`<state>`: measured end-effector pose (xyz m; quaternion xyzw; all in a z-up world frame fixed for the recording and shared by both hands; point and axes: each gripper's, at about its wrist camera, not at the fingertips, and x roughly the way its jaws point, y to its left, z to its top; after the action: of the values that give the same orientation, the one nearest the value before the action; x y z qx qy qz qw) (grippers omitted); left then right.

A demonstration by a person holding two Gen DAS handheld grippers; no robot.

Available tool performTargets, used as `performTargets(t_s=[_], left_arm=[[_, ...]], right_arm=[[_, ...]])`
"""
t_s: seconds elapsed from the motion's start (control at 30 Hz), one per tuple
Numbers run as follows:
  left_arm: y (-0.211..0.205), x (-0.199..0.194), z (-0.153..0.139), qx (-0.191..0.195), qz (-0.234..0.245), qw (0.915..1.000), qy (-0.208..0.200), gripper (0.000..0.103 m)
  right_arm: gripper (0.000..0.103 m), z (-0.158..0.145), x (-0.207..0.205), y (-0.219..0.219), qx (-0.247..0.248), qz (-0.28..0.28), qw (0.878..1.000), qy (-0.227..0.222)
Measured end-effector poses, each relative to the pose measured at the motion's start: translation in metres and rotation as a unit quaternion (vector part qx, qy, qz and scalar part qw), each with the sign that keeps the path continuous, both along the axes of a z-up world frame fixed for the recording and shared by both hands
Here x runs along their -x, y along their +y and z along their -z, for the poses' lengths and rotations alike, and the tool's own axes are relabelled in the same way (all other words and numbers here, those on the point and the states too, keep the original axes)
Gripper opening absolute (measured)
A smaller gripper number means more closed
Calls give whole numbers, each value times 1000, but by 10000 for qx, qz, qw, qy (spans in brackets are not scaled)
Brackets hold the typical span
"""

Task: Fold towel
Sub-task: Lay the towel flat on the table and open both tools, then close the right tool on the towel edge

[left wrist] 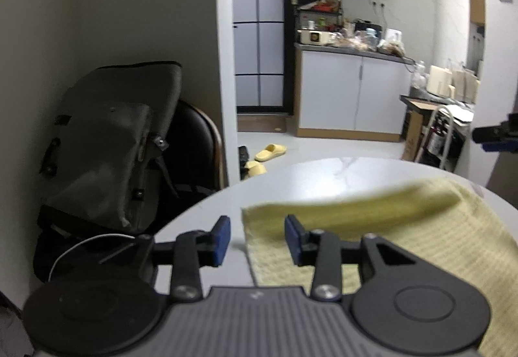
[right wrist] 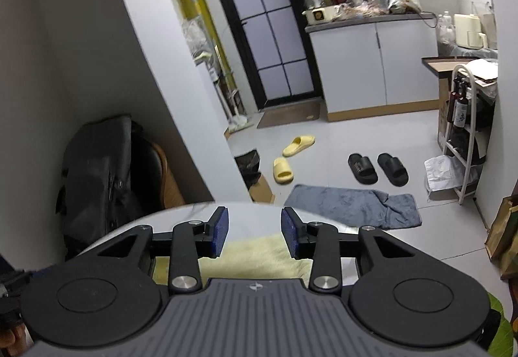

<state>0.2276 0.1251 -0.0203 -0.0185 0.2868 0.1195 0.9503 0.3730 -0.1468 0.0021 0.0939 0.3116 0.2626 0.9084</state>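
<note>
A pale yellow-green towel (left wrist: 421, 234) lies on the round white table (left wrist: 323, 175), its far edge doubled over in a thick fold. My left gripper (left wrist: 257, 238) hangs open just above the towel's near left corner, with the blue pads apart and touching no cloth. In the right wrist view the same towel (right wrist: 255, 256) shows below and behind my right gripper (right wrist: 254, 232), which is open over the table's far rim (right wrist: 181, 211) with nothing between its fingers. The tip of the right gripper (left wrist: 495, 136) pokes in at the right edge of the left wrist view.
A dark backpack (left wrist: 110, 143) sits on a chair left of the table. On the floor beyond lie a grey towel (right wrist: 353, 204), yellow slippers (right wrist: 291, 159) and black slippers (right wrist: 377, 169). A white rack with bottles (right wrist: 463, 130) stands at the right, kitchen cabinets (right wrist: 372, 65) behind.
</note>
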Motion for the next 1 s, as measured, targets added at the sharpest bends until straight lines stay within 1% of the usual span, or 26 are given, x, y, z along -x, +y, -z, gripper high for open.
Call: performTargets(t_s=[0.2,0.37,0.6,0.67,0.73,0.9,1.0], left_arm=[[-13,9,4,69,303,9994,131,40],[-28,23,7,129,456,9987,189,40],[-41,41,6,243,545,9981,170,41],[-45,49,4,268,560,9980,135,42],[-48,56,2,274,560,9980,108,46],[-56,75,-2,250,567,9981,74,46],[-61,89,-5,360,604,9975,-29,46]], right_arm=[[40,11,8,-3,136,-18,9996,236],[40,15,23,-13,214,-32,9993,306],[40,20,52,-32,289,54,9985,466],[40,20,61,-37,295,57,9984,485],[40,21,70,-41,294,84,9982,509],[40,25,95,-52,245,171,9978,596],[40,26,113,-55,198,126,9976,653]])
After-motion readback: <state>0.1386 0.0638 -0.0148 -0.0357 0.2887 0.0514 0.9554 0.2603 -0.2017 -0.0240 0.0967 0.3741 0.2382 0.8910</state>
